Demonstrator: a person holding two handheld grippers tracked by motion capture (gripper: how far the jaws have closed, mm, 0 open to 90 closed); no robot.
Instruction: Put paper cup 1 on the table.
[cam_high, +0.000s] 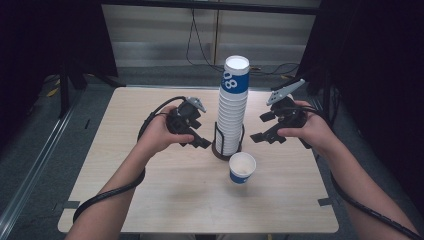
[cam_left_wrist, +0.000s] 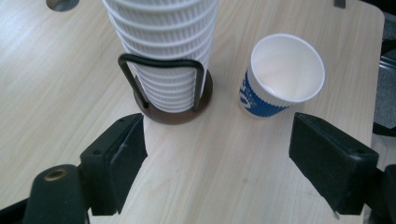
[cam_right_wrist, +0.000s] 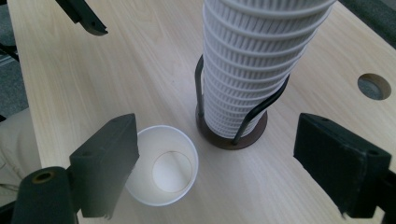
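While both tools are gaping empty beside the cup stack (cam_high: 233, 107) — left tool (cam_high: 196, 131), right tool (cam_high: 265, 126) — another cup (probably the topmost) is awaiting pulling.

Two forearms reach forward; the left hand-held gripper (cam_high: 196, 131) and the right hand-held gripper (cam_high: 262, 126) face each other, jaws spread wide, holding nothing.

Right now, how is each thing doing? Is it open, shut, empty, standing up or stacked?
Left hand-held gripper: open, holding nothing, above the table.
Right hand-held gripper: open, holding nothing.
Single cup: upright on the table, empty, apart from the holder.
Cup stack: nested tall, mouths down, standing in the holder.
Holder: upright, its wire loops around the stack's lower part.
Table: bears the holder and cup.
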